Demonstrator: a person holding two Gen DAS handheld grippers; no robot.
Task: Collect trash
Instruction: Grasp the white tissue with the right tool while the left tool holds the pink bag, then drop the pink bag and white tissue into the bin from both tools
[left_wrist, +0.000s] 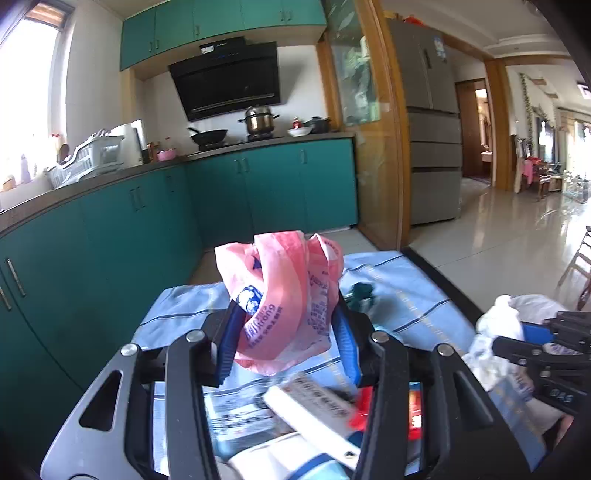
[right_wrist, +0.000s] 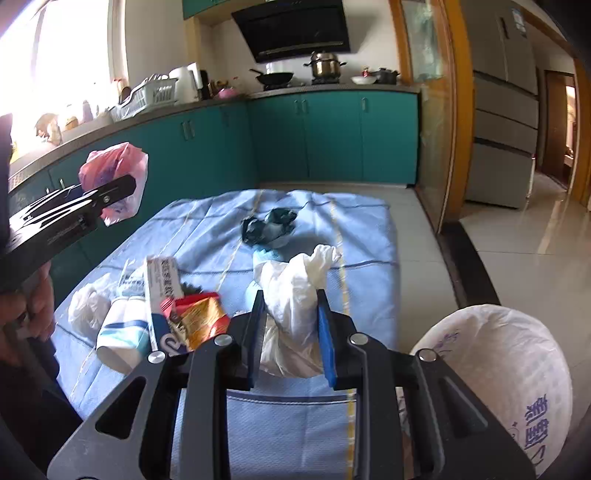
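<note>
A crumpled pink plastic bag (left_wrist: 286, 306) is held clamped between the blue pads of the left gripper (left_wrist: 288, 332), lifted clear of the blue cloth (left_wrist: 399, 291) below it; in the right wrist view the same bag (right_wrist: 118, 177) is seen raised at the far left, above the cloth's left edge. Beneath and just behind this gripper, a white carton with printed text (left_wrist: 314, 406) and a red wrapper (left_wrist: 364, 406) are seen lying on the cloth, blurred. Ahead of it and slightly to the right, a dark green crumpled scrap (left_wrist: 360, 293) rests on the cloth. Further right, the right gripper (right_wrist: 291, 325) is closed narrowly on a white plastic bag (right_wrist: 295, 288), whose twisted end projects forward past the fingertips. To the left of this gripper, a cluster of litter is noted on the cloth: a clear bag (right_wrist: 86, 306), a white and blue packet (right_wrist: 122, 332), the upright carton (right_wrist: 160, 291) and a red and gold wrapper (right_wrist: 199, 317). To its lower right, a round bin lined with a white printed bag (right_wrist: 495, 373) stands beside the cloth, on the tiled floor (right_wrist: 517, 251).
</note>
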